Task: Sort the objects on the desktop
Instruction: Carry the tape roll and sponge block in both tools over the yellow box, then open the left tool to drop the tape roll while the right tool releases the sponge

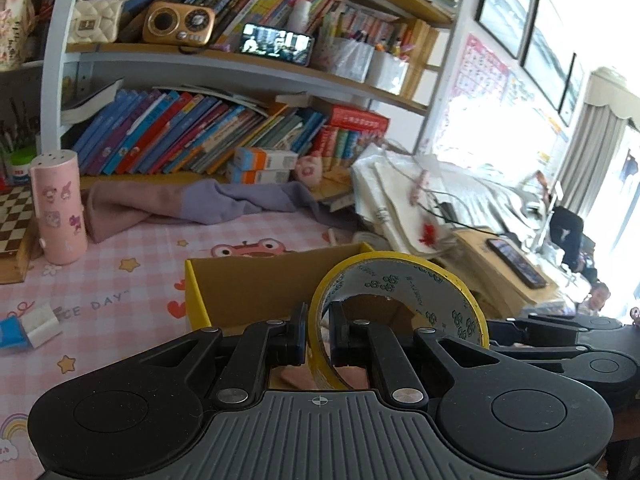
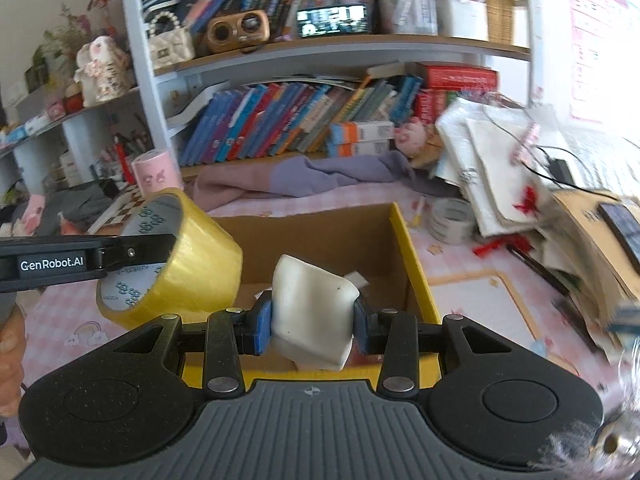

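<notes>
We have 2 loads in the air at once. Our left gripper (image 1: 318,334) is clenched on the wall of the yellow tape roll (image 1: 400,308), 1 finger inside the ring, so the roll could swing or slip sideways. Our right gripper (image 2: 313,322) squeezes a soft white block (image 2: 314,316), which bulges between the pads. Both hang above the near edge of the cardboard box (image 2: 412,256); letting go too early would drop them outside, and the grippers, close together, could collide.
</notes>
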The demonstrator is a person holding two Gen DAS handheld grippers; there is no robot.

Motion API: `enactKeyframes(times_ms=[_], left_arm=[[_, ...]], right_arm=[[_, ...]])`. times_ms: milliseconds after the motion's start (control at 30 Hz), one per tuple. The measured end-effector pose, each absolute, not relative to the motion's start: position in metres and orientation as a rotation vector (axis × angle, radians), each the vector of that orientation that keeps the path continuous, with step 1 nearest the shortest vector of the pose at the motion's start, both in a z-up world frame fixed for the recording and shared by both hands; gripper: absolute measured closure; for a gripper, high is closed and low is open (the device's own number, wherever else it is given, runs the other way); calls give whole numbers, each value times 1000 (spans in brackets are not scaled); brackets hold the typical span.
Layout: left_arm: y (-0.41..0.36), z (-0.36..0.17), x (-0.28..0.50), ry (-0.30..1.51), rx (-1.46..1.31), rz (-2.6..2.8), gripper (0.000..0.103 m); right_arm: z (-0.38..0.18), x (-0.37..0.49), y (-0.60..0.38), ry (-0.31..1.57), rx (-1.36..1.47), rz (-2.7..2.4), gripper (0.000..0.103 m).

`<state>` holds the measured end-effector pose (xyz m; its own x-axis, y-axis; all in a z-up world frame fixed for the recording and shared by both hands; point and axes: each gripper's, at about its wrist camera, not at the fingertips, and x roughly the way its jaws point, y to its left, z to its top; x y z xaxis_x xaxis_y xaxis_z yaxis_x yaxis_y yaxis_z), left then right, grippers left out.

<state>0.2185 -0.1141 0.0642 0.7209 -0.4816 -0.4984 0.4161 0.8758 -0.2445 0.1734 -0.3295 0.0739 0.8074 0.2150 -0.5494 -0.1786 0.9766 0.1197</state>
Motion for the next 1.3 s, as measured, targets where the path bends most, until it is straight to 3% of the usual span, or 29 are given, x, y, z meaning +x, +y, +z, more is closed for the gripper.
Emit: enactKeyframes(times_ms=[767, 1300], left_arm=[[-146, 8, 272, 766, 50, -312, 93], [-169, -1, 278, 774, 163, -315, 92]], right_arm=[[7, 266, -324, 776, -107, 417, 67], [-18, 280, -329, 896, -101, 454, 66]])
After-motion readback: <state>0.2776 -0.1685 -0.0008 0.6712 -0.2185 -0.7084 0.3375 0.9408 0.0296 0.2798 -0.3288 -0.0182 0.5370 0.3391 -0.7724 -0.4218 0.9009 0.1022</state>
